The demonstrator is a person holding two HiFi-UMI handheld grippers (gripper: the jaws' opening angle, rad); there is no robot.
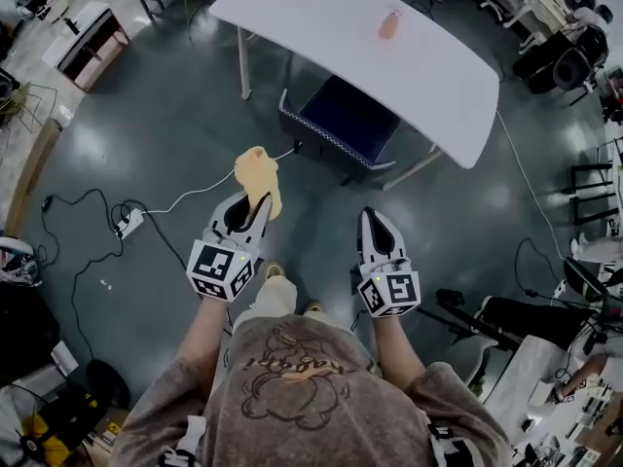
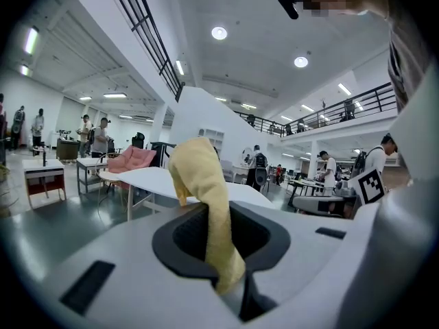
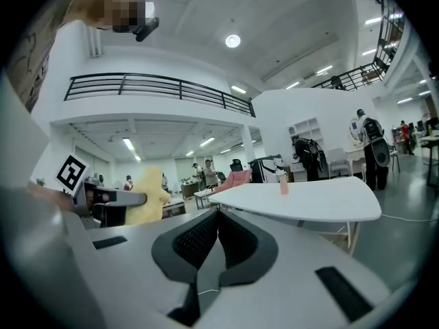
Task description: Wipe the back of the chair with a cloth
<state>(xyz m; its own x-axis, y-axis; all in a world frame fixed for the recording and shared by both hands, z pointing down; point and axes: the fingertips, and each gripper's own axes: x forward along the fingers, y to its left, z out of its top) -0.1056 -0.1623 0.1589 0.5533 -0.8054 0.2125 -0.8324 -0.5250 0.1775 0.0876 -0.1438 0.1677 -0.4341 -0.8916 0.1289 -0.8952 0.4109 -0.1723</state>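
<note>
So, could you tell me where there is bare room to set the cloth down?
Most of the white table is bare, either side of the small bottle. The floor left of the chair is crossed by cables.

The head view looks steeply down from above the person onto the floor (image 1: 146, 144), the left claw (image 1: 255, 202), the right claw (image 1: 376, 218) and the white surface (image 1: 321, 17) beyond. Each gripper view rides close behind its own claw, facing level outward. Both share that surface's near edge; the right one also catches the yellow cloth (image 3: 147, 196).
</note>
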